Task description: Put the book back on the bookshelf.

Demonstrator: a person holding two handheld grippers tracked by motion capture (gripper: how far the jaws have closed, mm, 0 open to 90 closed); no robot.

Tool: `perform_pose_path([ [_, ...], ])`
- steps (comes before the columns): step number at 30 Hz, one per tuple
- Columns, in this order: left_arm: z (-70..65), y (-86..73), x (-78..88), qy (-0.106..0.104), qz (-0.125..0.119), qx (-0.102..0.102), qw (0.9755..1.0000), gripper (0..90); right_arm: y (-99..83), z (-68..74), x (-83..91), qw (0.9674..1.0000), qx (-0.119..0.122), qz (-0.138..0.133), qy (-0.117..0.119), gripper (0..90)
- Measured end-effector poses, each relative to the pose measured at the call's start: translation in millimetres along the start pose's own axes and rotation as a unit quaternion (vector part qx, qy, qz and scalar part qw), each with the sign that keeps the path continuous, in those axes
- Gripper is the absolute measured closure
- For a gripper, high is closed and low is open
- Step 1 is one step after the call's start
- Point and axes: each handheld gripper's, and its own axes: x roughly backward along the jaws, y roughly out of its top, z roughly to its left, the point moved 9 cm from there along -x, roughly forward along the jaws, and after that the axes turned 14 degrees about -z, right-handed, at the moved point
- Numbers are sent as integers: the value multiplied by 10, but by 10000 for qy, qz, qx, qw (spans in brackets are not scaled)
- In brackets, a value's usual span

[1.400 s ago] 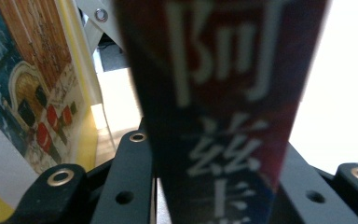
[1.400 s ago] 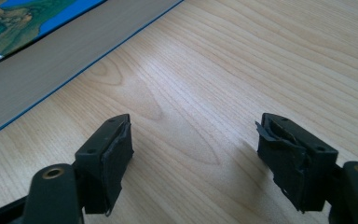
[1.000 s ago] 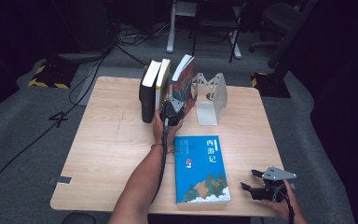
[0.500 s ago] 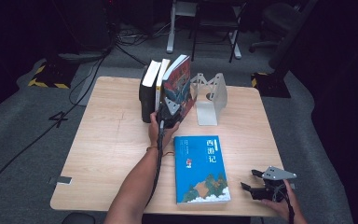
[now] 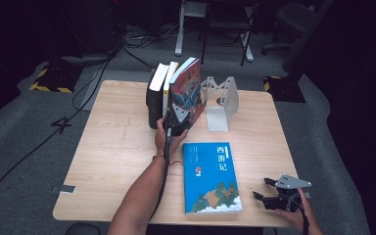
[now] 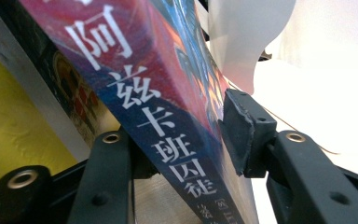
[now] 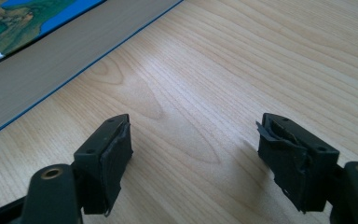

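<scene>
Now the left gripper [image 5: 178, 119], jaws just opening around the red-covered book [image 5: 186, 93] leaning on the upright books [image 5: 157, 93] at upper centre, should back off straight; the right gripper [image 5: 277, 194] waits open, empty.

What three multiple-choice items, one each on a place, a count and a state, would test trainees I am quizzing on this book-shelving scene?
1. Where does the blue paperback book lie?
A. flat on the light wooden table
B. on the floor
C. inside the white metal bookend

2. How many books stand upright?
A. one
B. three
C. five

3. How is the right gripper?
A. shut on a pen
B. shut on the bookend
C. open, holding nothing

A: its cover faces up on the wood.
B: black, yellow and red-and-blue book stand together.
C: bare wood shows between its pads.
</scene>
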Motion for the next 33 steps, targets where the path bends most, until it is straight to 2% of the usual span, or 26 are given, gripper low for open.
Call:
perform_pose_path([
  [8,-8,42,91,-140,21,-38,9999,493,0,-2,-1,10000,-3,1,-1,257],
  [12,-11,67,156,-276,58,-9,9996,465,1,0,0,10000,9,-3,-2,257],
  [19,35,137,281,-429,118,-173,9989,441,0,0,0,10000,1,0,-4,256],
  [22,52,144,327,-504,174,-307,9981,433,0,-1,0,10000,2,1,-7,255],
  [27,61,169,414,-644,156,-306,9973,421,0,-1,0,10000,2,2,-10,255],
  [33,54,168,544,-830,244,-548,9947,395,0,-2,1,10000,10,0,-11,255],
])
